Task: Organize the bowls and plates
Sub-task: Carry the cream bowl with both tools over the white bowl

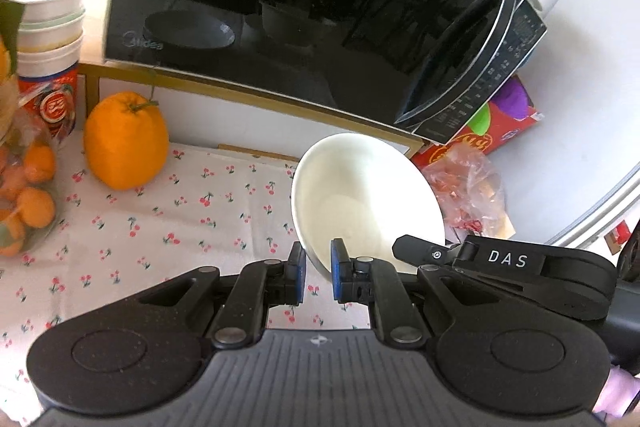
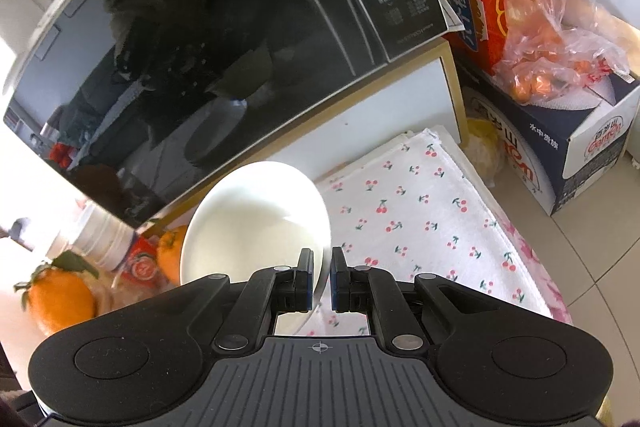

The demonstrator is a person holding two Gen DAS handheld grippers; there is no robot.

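Cherry-print cloth (image 1: 180,227) covered the work surface in front of a black microwave (image 1: 280,7) that sat on a raised shelf. Both tools were clamped on one white bowl (image 1: 360,195), which hung tilted above the cloth with its mouth toward the cameras. The left gripper (image 1: 318,273) pinched the rim at its near lower edge, one blue pad inside and one outside; the right gripper (image 2: 321,279) gripped the rim likewise from the opposite side. Each pair of jaws was drawn in to the thickness of the rim. For a two-point carry of this kind, both hands should probably travel together at equal height, since any difference would twist the rim between the pads or lever it out of one grip. Clearance under the microwave's front edge should be checked before moving forward. Only the left wrist view showed the stacked paper cups (image 1: 50,27), the large orange (image 1: 126,141) and the other tool's body beside the bowl. Only the right wrist view showed the cartons (image 2: 560,155), the bag of small fruit (image 2: 560,43) and the tiled floor (image 2: 600,267) past the cloth's edge.
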